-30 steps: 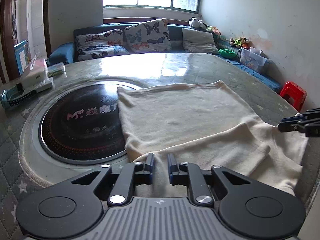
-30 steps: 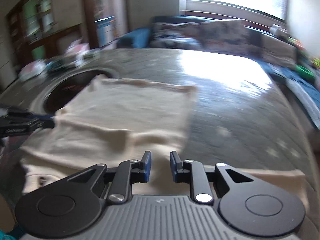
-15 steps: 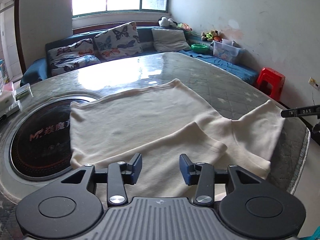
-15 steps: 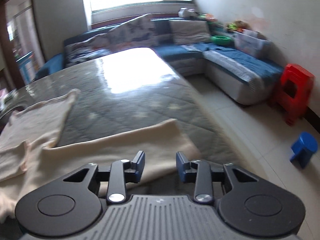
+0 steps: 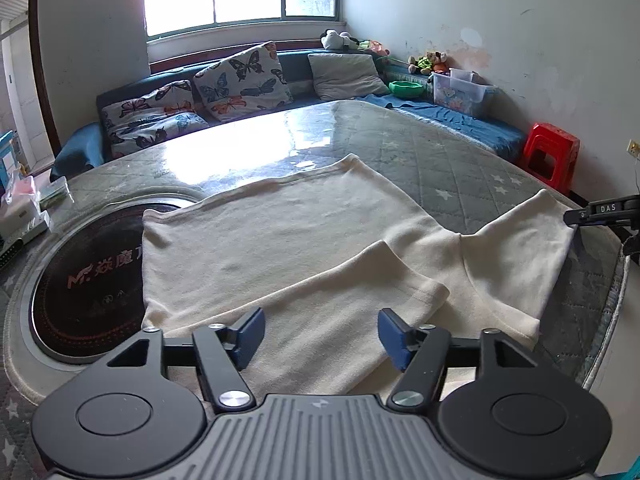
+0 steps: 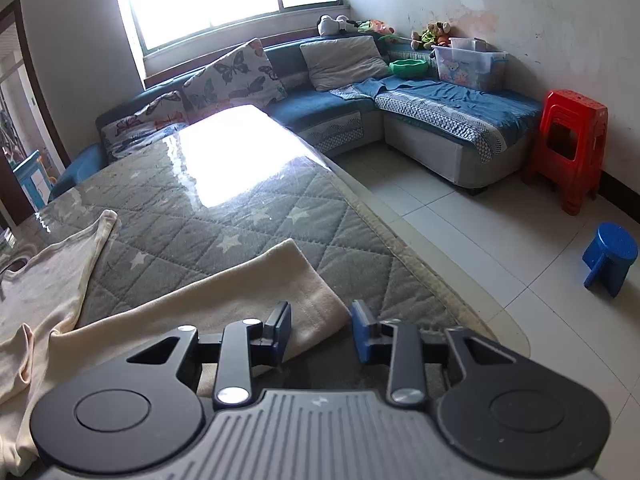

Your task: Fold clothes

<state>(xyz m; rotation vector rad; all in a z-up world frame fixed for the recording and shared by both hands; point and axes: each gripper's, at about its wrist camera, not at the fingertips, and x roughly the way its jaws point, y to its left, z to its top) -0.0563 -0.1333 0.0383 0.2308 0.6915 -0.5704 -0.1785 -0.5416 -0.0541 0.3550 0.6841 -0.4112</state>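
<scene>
A cream shirt point(image 5: 280, 240) lies flat on the quilted table point(image 6: 240, 208). One sleeve point(image 5: 340, 312) is folded over the body, and my left gripper point(image 5: 321, 334) hovers just above it. Its jaws are opening wide and grip nothing. The other sleeve point(image 6: 240, 300) stretches out toward the table's right edge. My right gripper point(image 6: 320, 326) sits at that sleeve's end with its jaws closing. The cuff corner lies between them, and the pads stand clear of the cloth. In the left wrist view the right gripper point(image 5: 576, 218) shows at the far right by the sleeve's end.
A black round hotplate point(image 5: 80, 280) is set into the table, partly under the shirt. Boxes point(image 5: 24, 216) sit at the table's left. The table edge point(image 6: 440, 280) drops to tiled floor, with a blue stool point(image 6: 610, 258), a red stool point(image 6: 568, 148) and a sofa point(image 6: 440, 120).
The left jaws went from nearly shut to wide apart, leaving the sleeve folded on the shirt. The right gripper swung away from the shirt's middle to the outstretched sleeve's end.
</scene>
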